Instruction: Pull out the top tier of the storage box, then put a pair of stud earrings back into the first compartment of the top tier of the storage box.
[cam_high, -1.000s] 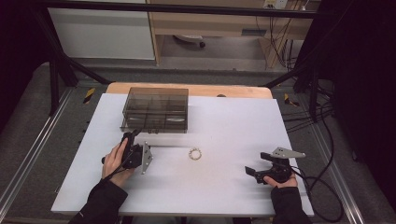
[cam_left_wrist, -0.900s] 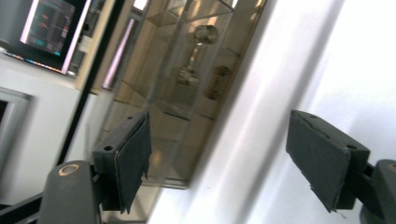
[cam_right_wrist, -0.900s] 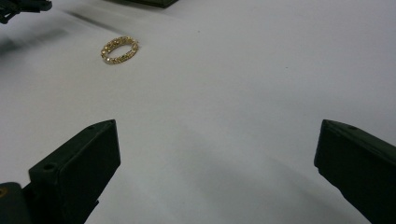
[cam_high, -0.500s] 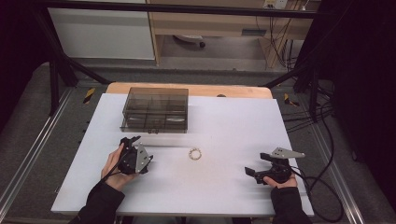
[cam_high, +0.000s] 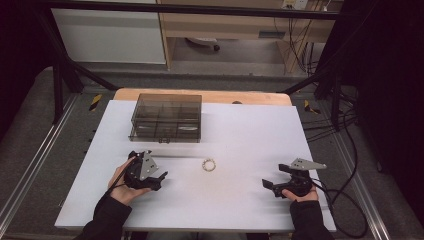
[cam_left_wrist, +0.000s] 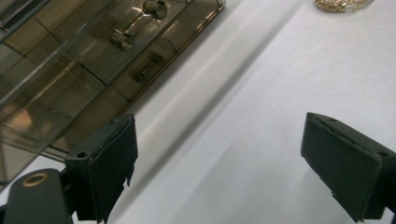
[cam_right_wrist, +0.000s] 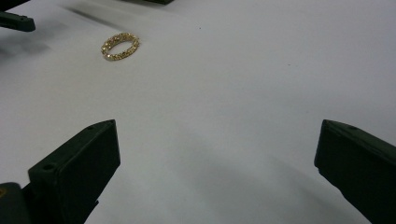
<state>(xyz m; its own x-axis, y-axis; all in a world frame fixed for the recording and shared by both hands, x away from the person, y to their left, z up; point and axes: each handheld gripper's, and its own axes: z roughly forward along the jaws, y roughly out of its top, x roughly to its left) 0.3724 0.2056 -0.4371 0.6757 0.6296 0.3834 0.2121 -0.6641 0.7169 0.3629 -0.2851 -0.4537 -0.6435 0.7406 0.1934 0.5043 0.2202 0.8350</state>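
High view, left to right: the left gripper (cam_high: 159, 178) rests on the table (cam_high: 240, 125) with jaws apart, below the closed box (cam_high: 166, 117). The gold bracelet (cam_high: 208, 164) lies mid-table, well apart from the right gripper (cam_high: 269, 186), also spread wide. Best approach low, straddling its rim before squeezing.

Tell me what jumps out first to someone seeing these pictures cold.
A small gold chain ring lies alone mid-table on the white table, between the two hand-held grippers. The left hand-held gripper and right hand-held gripper rest low with jaws wide open. Behind the ring sits a closed smoky clear compartment box holding small metal pieces.
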